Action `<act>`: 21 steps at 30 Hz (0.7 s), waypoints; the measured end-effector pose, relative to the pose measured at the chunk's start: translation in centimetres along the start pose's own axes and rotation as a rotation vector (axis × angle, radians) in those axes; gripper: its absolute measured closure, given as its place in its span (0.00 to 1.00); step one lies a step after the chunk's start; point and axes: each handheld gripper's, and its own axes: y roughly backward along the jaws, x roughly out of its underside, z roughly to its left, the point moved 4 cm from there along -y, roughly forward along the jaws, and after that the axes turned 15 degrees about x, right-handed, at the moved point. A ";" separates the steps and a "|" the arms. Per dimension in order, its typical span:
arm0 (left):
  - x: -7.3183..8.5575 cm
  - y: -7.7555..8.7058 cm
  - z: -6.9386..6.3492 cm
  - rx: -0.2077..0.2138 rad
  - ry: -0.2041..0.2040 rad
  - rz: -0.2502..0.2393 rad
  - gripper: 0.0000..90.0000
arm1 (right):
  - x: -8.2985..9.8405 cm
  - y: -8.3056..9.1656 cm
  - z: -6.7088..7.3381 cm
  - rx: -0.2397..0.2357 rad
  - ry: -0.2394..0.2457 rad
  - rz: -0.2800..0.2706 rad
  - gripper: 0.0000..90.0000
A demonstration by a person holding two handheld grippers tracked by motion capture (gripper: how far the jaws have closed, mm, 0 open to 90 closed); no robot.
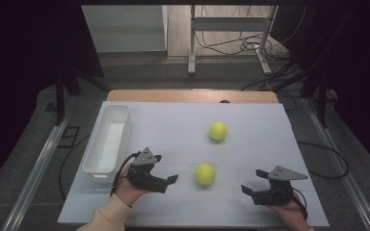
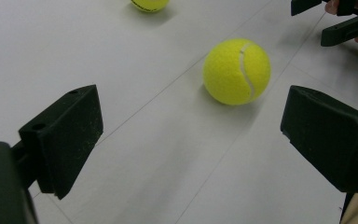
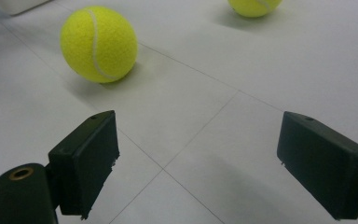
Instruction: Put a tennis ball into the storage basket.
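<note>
The left claw (image 1: pixel 172 180) is held low over the white table (image 1: pixel 250 144), its jaws spread wide and empty, pointing to the right toward the nearer tennis ball (image 1: pixel 205 173), which rests on the table just beyond the jaw tips. In the left claw view this ball (image 2: pixel 237 71) lies ahead of the gap between the jaws and a little to its right side, not touching either jaw. The left hand (image 1: pixel 125 190) grips the claw from below and behind, with a cream sleeve (image 1: pixel 103 216) coming in from the bottom edge. The right claw (image 1: pixel 248 191) is likewise wide and empty, held low near the table's front right, its jaws pointing left toward the same ball but well apart from it; the right hand (image 1: pixel 291 209) holds it from behind. The farther tennis ball (image 1: pixel 218 131) sits near the table's middle. A white bin (image 1: pixel 107 144) stands along the left side, just behind the left claw.
</note>
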 end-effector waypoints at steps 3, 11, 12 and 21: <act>-0.2 -0.3 -0.1 0.006 -0.003 0.003 0.07 | 0.0 0.0 0.0 0.000 0.000 0.000 0.14; -0.5 -0.9 -0.2 0.022 -0.007 0.016 0.07 | 0.0 0.0 0.0 0.001 0.001 0.000 0.14; -0.5 -0.9 -0.2 0.022 -0.007 0.016 0.07 | 0.0 0.0 0.0 0.001 0.001 0.000 0.14; -0.8 -1.7 -0.3 0.038 -0.009 0.028 0.07 | 0.0 0.0 0.0 0.002 0.001 0.001 0.14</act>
